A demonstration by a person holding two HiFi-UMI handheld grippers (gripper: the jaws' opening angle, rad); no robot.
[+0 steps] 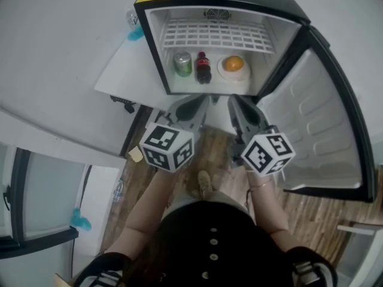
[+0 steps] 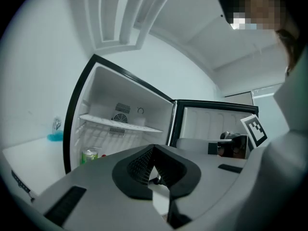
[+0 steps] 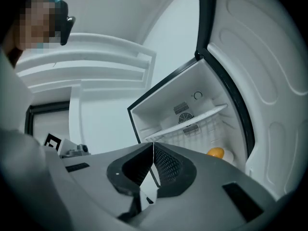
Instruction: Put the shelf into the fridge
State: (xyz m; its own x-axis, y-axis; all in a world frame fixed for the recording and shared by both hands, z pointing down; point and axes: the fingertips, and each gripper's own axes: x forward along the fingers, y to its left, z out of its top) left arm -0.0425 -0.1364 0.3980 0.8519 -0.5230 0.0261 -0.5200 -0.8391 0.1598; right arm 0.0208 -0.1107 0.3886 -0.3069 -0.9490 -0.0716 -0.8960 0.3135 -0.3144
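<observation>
Both grippers are hovering just in front of the open fridge (image 1: pixel 157 46) — the left gripper (image 1: pixel 202 100) and the right gripper (image 1: pixel 234 100), each pressing its jaws together on nothing. Inside, the shelf (image 1: pixel 215 34) – a white grid of thin wires – is lying level across the upper part, spanning wall to wall. Beneath it, a green can (image 1: pixel 182 64) is standing toward the left wall, a dark bottle (image 1: pixel 203 67) beside it, and an orange (image 1: pixel 233 63) is sitting on a white dish (image 1: pixel 222 70) toward the right wall.
</observation>
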